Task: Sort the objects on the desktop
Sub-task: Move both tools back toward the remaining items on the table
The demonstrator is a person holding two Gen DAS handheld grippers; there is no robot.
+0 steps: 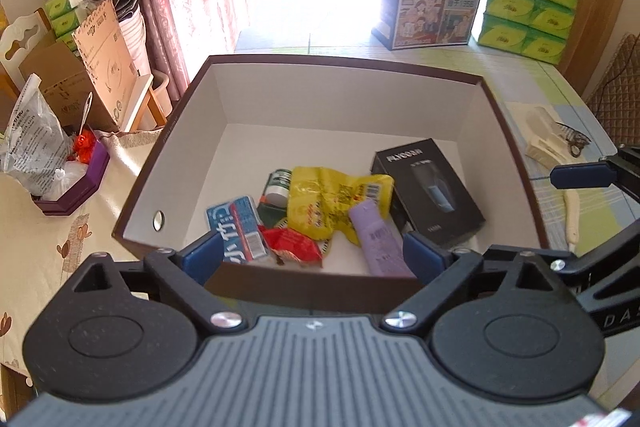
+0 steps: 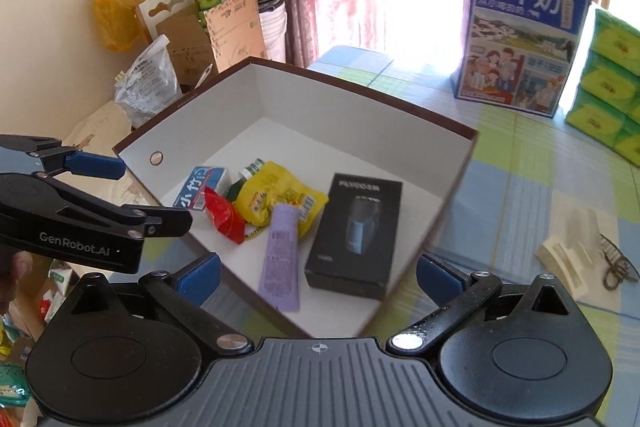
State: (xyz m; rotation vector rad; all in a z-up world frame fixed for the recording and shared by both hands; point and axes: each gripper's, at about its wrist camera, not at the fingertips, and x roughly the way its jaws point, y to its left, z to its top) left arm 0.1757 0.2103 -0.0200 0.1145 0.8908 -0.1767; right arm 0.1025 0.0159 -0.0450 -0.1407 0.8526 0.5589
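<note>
- Left gripper [image 1: 314, 253] hangs over the near rim of the box [image 1: 344, 65], jaws wide apart, nothing between them.
- Right gripper [image 2: 318, 277] too: jaws spread, empty.
- Inside lie the purple tube [image 1: 378, 237], soft and slippery, best pinched mid-body, and the crinkly yellow packet [image 1: 324, 201].
- Beyond them the black carton [image 1: 430, 193] looks stiff; take it across its narrow sides.

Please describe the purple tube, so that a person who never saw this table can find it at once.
Look into the big brown box with white inside walls that stands open on the table. Among the heap of small things on its floor, the purple tube lies flat between the crumpled yellow bag and the black carton. It is the only lilac, smooth, long item there.
</note>
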